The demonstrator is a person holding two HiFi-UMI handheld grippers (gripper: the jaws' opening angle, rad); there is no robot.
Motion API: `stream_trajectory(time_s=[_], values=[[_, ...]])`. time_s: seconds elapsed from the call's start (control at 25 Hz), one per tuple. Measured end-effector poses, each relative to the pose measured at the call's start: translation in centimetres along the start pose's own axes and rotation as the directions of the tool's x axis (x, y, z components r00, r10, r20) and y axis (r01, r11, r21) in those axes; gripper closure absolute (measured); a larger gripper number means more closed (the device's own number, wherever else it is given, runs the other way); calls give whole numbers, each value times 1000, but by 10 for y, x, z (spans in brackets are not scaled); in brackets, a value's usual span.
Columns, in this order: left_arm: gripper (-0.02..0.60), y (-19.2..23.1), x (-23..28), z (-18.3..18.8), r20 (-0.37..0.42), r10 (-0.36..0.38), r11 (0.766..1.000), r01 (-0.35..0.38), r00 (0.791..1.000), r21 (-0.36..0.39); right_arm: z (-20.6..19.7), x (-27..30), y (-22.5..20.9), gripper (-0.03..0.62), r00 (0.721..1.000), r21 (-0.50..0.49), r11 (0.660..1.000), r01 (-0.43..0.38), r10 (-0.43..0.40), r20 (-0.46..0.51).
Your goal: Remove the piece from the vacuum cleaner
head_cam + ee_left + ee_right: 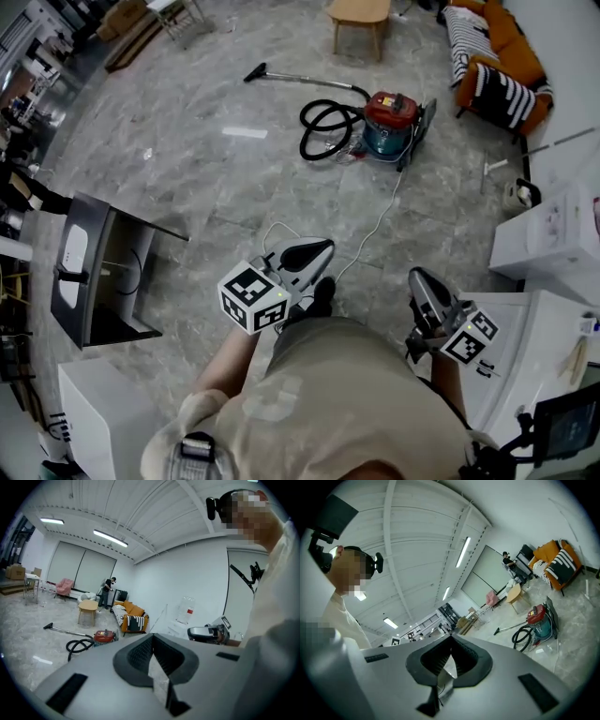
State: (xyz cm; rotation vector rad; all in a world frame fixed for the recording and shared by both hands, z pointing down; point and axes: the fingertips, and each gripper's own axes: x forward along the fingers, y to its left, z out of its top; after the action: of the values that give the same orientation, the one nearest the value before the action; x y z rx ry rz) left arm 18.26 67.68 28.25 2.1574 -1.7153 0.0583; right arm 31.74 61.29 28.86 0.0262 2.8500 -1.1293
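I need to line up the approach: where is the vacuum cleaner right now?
In the head view the vacuum cleaner stands ahead, upper right of centre, between its coiled hose on the left and the striped sofa on the right.

- I can read no words or numbers anywhere.
- My left cube (253,296) and right cube (469,337) bear only black-and-white square patterns.
- The vacuum (389,122), at one o'clock, has a label too small to read.
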Motion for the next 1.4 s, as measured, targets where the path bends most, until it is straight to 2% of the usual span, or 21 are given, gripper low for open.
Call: stream_trajectory(time_s=[0.2, 0.44, 0.68, 0.92, 1.2, 1.4], values=[[577, 65, -19, 27, 86, 29, 999, -26, 996, -41, 7, 69, 8, 592, 998, -98, 995, -20, 14, -59], [577, 132, -35, 40, 115, 35, 998, -29, 993, -47, 4, 137, 10, 592, 994, -131, 991, -14, 0, -106], [577, 178, -32, 53, 141, -1, 999, 9, 990, -50, 10, 173, 6, 592, 994, -180, 983, 36, -54, -96], [577, 197, -20, 61, 137, -25, 998, 32, 990, -49, 21, 190, -9, 592, 993, -194, 979, 61, -79, -84], [577, 194, 18, 68, 105, -17, 999, 22, 994, -38, 37, 201, -41, 592, 993, -165, 986, 3, -22, -118], [577, 193, 69, 81, 77, 22, 999, -20, 997, -38, 71, 210, -85, 592, 990, -110, 991, -71, 56, -128]])
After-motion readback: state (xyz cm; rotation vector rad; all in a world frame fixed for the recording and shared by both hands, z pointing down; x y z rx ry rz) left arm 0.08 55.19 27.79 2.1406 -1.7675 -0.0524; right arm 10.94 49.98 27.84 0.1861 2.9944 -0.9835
